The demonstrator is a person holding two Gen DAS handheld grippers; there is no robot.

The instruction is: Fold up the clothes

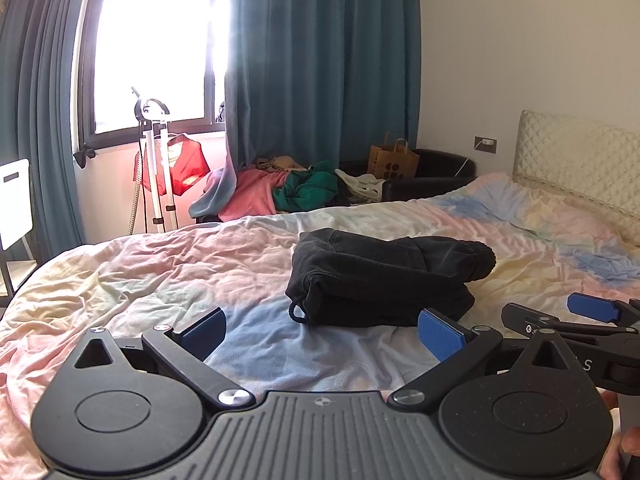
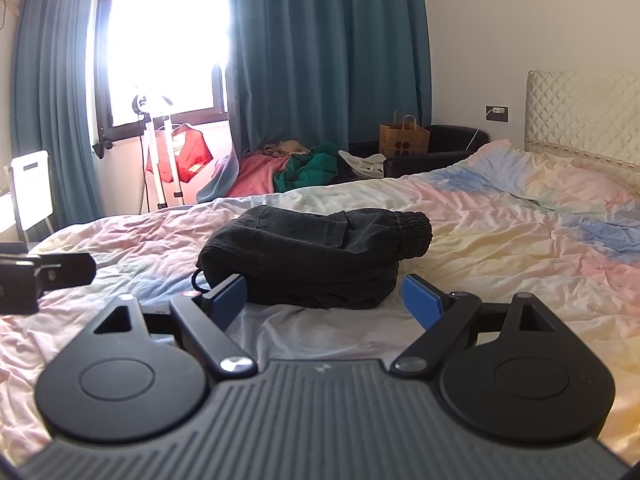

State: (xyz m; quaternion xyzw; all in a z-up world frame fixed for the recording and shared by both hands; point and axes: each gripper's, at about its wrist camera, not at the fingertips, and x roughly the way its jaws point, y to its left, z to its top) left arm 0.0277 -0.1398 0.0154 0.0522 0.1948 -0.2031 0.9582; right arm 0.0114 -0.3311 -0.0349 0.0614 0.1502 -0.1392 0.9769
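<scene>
A folded black garment [image 1: 384,280] with an elastic cuff and a drawstring loop lies on the pastel bedspread [image 1: 160,272]. My left gripper [image 1: 322,334] hovers just short of its near edge, wide open, nothing between its blue pads [image 1: 440,334]. In the right wrist view the same black bundle [image 2: 316,256] sits straight ahead, and my right gripper [image 2: 324,304] stands open in front of it, pads apart and empty. The right gripper's tip [image 1: 592,308] shows at the right edge of the left wrist view. The left gripper's black tip [image 2: 48,276] shows at the left of the right wrist view.
Beyond the bed's far edge lies a heap of pink, green and white clothes [image 1: 288,188], with a paper bag [image 1: 392,160] on a black chair [image 1: 432,176]. A white tripod with a red garment [image 1: 176,164] stands under the window. A quilted headboard [image 1: 580,160] is at the right.
</scene>
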